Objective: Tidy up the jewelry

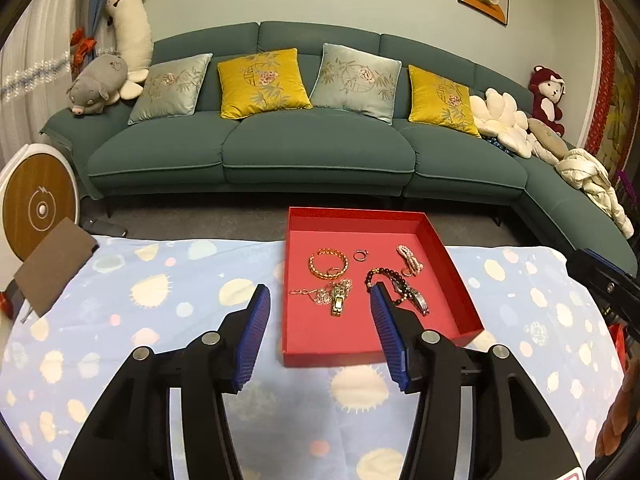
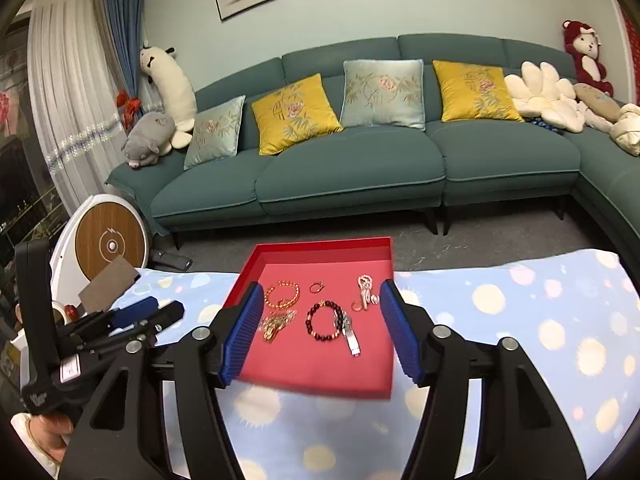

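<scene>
**Both grippers held open above the red tray of jewelry**

Nearest to the camera, the left gripper [image 1: 318, 298] is seen with its black arms and blue ribbed pads spread apart, and nothing is held between them. Under it, a light blue cloth with pale round spots [image 1: 152, 312] is spread over the table. At the far left edge of this cloth a brown flat card [image 1: 54, 266] is lying, and behind it a round wooden disc in a white frame [image 1: 40, 208] is standing on the floor.

To the right of the left pad, the shallow red cardboard tray [image 1: 456, 276] is placed on the cloth. Inside it, going from left to right, a gold chain bracelet [image 1: 328, 264] is laid, below it a gold wristwatch [image 1: 339, 300] beside a thin chain, then a small ring [image 1: 360, 256], a dark beaded bracelet [image 1: 386, 274], a silver wristwatch [image 1: 420, 300] and a pink pearl piece [image 1: 410, 259]. All pieces are resting on the tray floor and none is gripped.

From the right wrist view, the right gripper [image 2: 320, 298] is also shown open and empty, with the tray between and beyond its pads. At the far left of this view the left gripper is seen from the side, held by a hand [image 2: 48, 432].

Behind the table a long teal sofa [image 1: 320, 152] with yellow and grey cushions is visible.
</scene>
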Available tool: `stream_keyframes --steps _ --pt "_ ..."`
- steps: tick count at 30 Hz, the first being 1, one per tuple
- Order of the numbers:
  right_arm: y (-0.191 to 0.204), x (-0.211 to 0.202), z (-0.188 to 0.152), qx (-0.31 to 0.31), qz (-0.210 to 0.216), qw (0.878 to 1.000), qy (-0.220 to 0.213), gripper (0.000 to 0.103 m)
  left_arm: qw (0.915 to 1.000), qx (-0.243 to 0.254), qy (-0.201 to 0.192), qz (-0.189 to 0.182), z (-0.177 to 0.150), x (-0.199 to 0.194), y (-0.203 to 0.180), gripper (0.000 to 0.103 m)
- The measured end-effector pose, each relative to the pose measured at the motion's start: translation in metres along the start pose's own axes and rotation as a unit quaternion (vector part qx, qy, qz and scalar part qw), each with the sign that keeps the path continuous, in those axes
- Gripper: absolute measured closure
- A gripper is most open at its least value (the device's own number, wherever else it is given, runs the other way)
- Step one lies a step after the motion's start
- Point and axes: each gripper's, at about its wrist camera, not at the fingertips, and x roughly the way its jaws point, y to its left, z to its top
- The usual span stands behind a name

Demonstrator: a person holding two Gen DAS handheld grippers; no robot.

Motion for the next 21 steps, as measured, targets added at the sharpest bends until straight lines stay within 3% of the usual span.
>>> stream_keyframes --steps 2,8,11,16,21 --pt "0.004 -0.028 -0.011 -0.001 -0.002 1.0 0.0 0.043 1.0 -0.001 -0.003 0.002 -0.013 -0.022 0.0 0.044" --pt "0.022 -0.084 -0.066 -0.023 -0.03 0.999 -0.007 0.036 0.9998 -0.001 0.014 0.014 -0.058 -0.054 -0.002 0.042" --pt "0.03 -0.09 -0.093 -0.032 -0.045 0.998 0.01 0.03 0.999 0.007 0.033 0.03 -0.084 -0.053 -0.005 0.042" --pt "0.033 -0.081 -0.126 -0.033 -0.041 0.998 0.043 0.029 0.9972 0.012 0.068 0.03 -0.12 -0.038 -0.009 0.042" --pt "0.035 -0.066 -0.139 -0.048 -0.051 0.996 0.056 0.029 0.9963 0.024 0.077 0.027 -0.129 -0.024 -0.013 0.042"
